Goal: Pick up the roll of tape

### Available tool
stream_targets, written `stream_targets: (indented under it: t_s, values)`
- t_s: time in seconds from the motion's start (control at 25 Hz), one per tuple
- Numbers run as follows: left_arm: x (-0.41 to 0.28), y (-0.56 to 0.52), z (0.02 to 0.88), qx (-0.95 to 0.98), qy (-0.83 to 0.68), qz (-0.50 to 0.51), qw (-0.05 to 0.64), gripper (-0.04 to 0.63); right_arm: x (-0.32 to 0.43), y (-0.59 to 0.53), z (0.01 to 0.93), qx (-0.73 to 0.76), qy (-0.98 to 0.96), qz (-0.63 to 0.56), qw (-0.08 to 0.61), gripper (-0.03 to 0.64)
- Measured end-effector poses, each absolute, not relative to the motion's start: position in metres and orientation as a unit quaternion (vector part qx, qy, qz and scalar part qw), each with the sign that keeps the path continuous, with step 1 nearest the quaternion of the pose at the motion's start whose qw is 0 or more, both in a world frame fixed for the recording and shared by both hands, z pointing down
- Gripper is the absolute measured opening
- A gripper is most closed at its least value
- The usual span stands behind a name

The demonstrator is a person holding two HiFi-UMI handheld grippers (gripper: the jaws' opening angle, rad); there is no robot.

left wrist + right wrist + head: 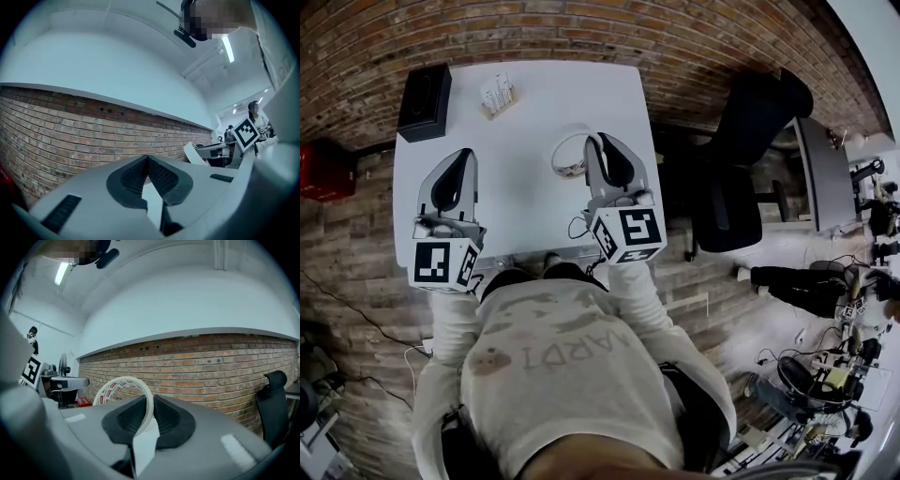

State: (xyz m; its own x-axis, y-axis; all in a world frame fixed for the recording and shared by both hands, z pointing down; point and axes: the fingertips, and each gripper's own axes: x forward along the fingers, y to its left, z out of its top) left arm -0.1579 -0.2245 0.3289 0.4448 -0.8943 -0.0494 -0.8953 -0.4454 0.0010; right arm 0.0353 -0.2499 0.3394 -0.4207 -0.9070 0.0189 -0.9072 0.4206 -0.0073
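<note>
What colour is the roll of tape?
The roll of tape is white, with red marks inside; best in the right gripper view.

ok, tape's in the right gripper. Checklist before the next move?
1. Tape roll pinched between the right gripper jaws: ok.
2. Grip on the band at one side only, ring standing upright: ok, but watch for swing.
3. Roll clear of the table: cannot tell.
4. Left gripper jaws together, nothing between them, apart from the roll: ok.
5. Black box and small holder at the table's far edge, away from the roll: ok.
</note>
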Motion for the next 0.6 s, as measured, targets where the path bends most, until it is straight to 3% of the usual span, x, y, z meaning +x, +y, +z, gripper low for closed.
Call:
stream_targets:
  t_s: [0.6]
  values:
    - [-0.147,-0.222,0.323,-0.851,0.524,0.026,0.019,0.006,0.053,-0.237,0.318,0.549,-0.835,-0.027,-0.026,0.06]
